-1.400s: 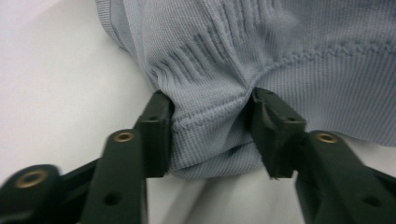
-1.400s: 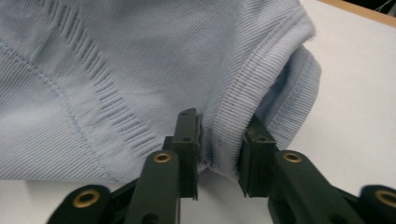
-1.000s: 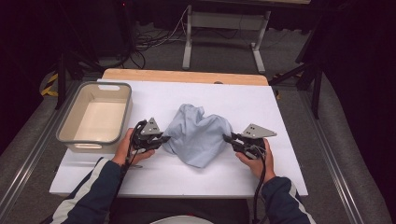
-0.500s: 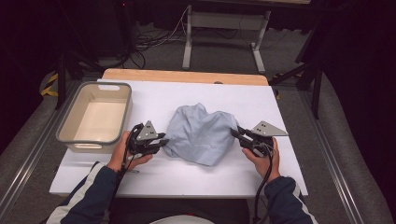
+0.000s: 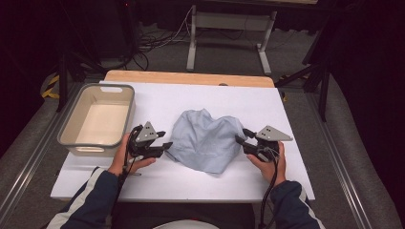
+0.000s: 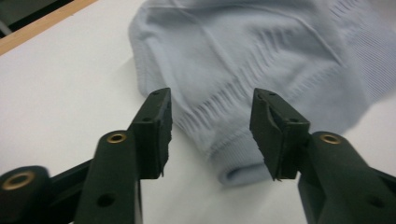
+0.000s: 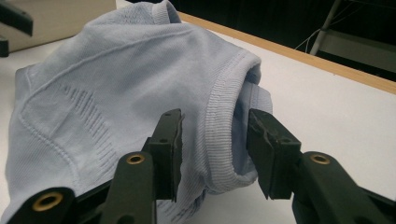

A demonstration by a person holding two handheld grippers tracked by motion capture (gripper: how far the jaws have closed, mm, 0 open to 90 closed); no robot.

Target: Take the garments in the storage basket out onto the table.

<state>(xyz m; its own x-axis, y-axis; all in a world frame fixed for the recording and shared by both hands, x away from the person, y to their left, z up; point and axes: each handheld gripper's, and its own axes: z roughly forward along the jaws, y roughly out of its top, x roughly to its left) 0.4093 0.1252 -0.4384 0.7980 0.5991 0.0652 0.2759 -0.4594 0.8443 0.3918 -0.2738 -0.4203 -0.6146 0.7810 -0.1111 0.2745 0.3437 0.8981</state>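
Left gripper view puts the left gripper (image 6: pixel 211 133) with its jaws about half open, just widened, and the ribbed hem of the pale blue garment (image 6: pixel 261 65) lying between them without either pad pressing on it. Right gripper view shows much the same for the right gripper (image 7: pixel 214 154): jaws parted, just opened further, straddling a thick ribbed edge of the cloth that stands up between them, with gaps on both sides as far as I can judge. So neither gripper has hold of anything.

From the high view, the garment (image 5: pixel 206 138) sits crumpled on the white bench (image 5: pixel 286 114), a little toward the near edge and about midway between its left and right edges, with the left gripper (image 5: pixel 162 140) at its left side and the right gripper (image 5: pixel 241 138) at its right side. A grey bin (image 5: pixel 71 138) stands near the bench's left edge, well clear of the cloth.

The risk, as I read it, is in the next pinch. A loose hem can slide out as the pads shut, or one side may catch several layers while the other gets a single fold, so a lift would bunch or twist the garment. Pulling unevenly could drag it toward the near edge.
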